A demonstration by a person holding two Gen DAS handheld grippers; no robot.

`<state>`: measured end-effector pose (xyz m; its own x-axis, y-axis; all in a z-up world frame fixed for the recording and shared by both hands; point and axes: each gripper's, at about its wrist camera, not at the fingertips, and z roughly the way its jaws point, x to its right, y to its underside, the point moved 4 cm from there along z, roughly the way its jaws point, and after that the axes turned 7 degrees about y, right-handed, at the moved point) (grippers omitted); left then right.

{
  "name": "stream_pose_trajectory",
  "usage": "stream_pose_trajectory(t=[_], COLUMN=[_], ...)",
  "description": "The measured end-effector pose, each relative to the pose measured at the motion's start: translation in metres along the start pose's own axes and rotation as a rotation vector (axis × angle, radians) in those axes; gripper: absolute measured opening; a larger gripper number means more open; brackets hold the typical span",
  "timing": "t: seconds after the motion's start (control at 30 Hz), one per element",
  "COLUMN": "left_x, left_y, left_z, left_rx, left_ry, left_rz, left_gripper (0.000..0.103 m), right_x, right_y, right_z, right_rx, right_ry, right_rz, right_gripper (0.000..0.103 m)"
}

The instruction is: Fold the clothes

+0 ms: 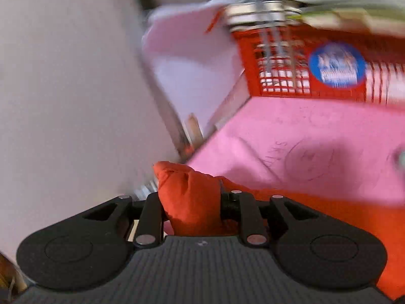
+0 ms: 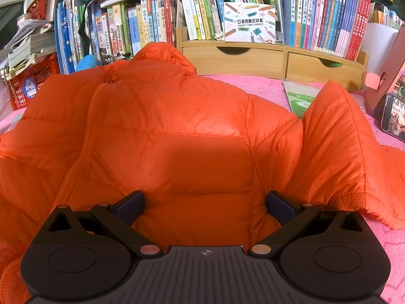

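Observation:
An orange puffer jacket (image 2: 164,131) lies spread on a pink cloth-covered table (image 2: 263,86), hood toward the bookshelf, zipper running down its left side. Its right sleeve (image 2: 336,147) is folded up in a ridge. My right gripper (image 2: 205,205) stands open, low over the jacket's lower body, fingers wide apart with fabric beneath. In the blurred left wrist view my left gripper (image 1: 192,202) is shut on a bunched fold of the orange jacket (image 1: 189,197), held near the table's left edge above the pink cloth (image 1: 316,147).
A red plastic basket (image 1: 303,71) with a blue sticker stands at the table's left back corner, also red basket (image 2: 27,86). Wooden drawers (image 2: 273,60) under rows of books line the back. A phone (image 2: 395,116) and a green booklet (image 2: 301,98) lie at right.

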<state>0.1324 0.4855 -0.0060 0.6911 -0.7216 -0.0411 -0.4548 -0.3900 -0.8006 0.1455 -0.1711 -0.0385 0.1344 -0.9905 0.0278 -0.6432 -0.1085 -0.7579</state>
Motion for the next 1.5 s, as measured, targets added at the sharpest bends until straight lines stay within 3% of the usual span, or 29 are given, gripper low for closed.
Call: stream_pose_trajectory(t=[0.1, 0.17, 0.2, 0.23, 0.3, 0.4, 0.47, 0.57, 0.63, 0.73, 0.87, 0.93, 1.03, 1.17, 1.33, 1.5], left_x=[-0.025, -0.033, -0.03, -0.024, 0.01, 0.086, 0.135, 0.202, 0.227, 0.261, 0.266, 0.265, 0.262, 0.266, 0.256, 0.243], left_y=[-0.01, -0.017, -0.02, -0.023, -0.022, 0.009, 0.042, 0.101, 0.128, 0.164, 0.174, 0.177, 0.183, 0.184, 0.177, 0.17], left_z=[-0.024, -0.043, -0.058, -0.073, -0.109, -0.175, -0.217, -0.271, -0.285, -0.301, -0.287, -0.276, -0.268, -0.26, -0.248, -0.239], left_rx=[0.066, 0.139, 0.184, 0.232, 0.31, 0.343, 0.299, 0.249, 0.237, 0.223, 0.188, 0.178, 0.167, 0.146, 0.101, 0.122], left_ry=[0.195, 0.206, 0.193, 0.175, 0.251, 0.53, 0.736, 0.956, 0.971, 0.971, 0.868, 0.811, 0.762, 0.727, 0.734, 0.675], left_rz=[-0.293, -0.406, -0.398, -0.365, -0.192, 0.086, 0.192, 0.339, 0.425, 0.552, 0.584, 0.612, 0.643, 0.687, 0.646, 0.66], left_gripper=[0.033, 0.038, 0.039, 0.039, 0.039, 0.043, 0.048, 0.053, 0.053, 0.053, 0.052, 0.055, 0.062, 0.065, 0.067, 0.07], right_x=[0.0, 0.0, 0.0, 0.0, 0.0, 0.0, 0.0, -0.001, -0.004, -0.019, -0.049, -0.068, -0.088, -0.061, -0.028, 0.01], right_y=[0.0, 0.0, 0.0, 0.0, 0.0, 0.0, 0.0, 0.0, 0.0, 0.003, 0.015, 0.026, 0.041, 0.04, 0.038, 0.036], right_z=[0.0, 0.001, 0.001, 0.001, 0.001, 0.001, 0.001, -0.001, -0.009, -0.045, -0.096, -0.109, -0.104, -0.087, -0.067, -0.049], right_rx=[0.0, -0.002, -0.002, -0.002, -0.002, -0.002, -0.002, 0.003, 0.028, 0.159, 0.356, 0.415, 0.407, 0.355, 0.29, 0.234], right_ry=[-0.001, 0.002, 0.003, 0.003, 0.005, 0.006, 0.007, 0.008, 0.002, -0.06, -0.147, -0.16, -0.168, -0.098, -0.012, 0.081], right_rz=[0.002, 0.003, 0.002, 0.002, 0.001, -0.001, -0.001, -0.005, -0.027, -0.144, -0.375, -0.505, -0.637, -0.612, -0.579, -0.538], right_gripper=[0.103, 0.103, 0.103, 0.103, 0.103, 0.103, 0.103, 0.103, 0.103, 0.102, 0.103, 0.103, 0.103, 0.102, 0.102, 0.102])
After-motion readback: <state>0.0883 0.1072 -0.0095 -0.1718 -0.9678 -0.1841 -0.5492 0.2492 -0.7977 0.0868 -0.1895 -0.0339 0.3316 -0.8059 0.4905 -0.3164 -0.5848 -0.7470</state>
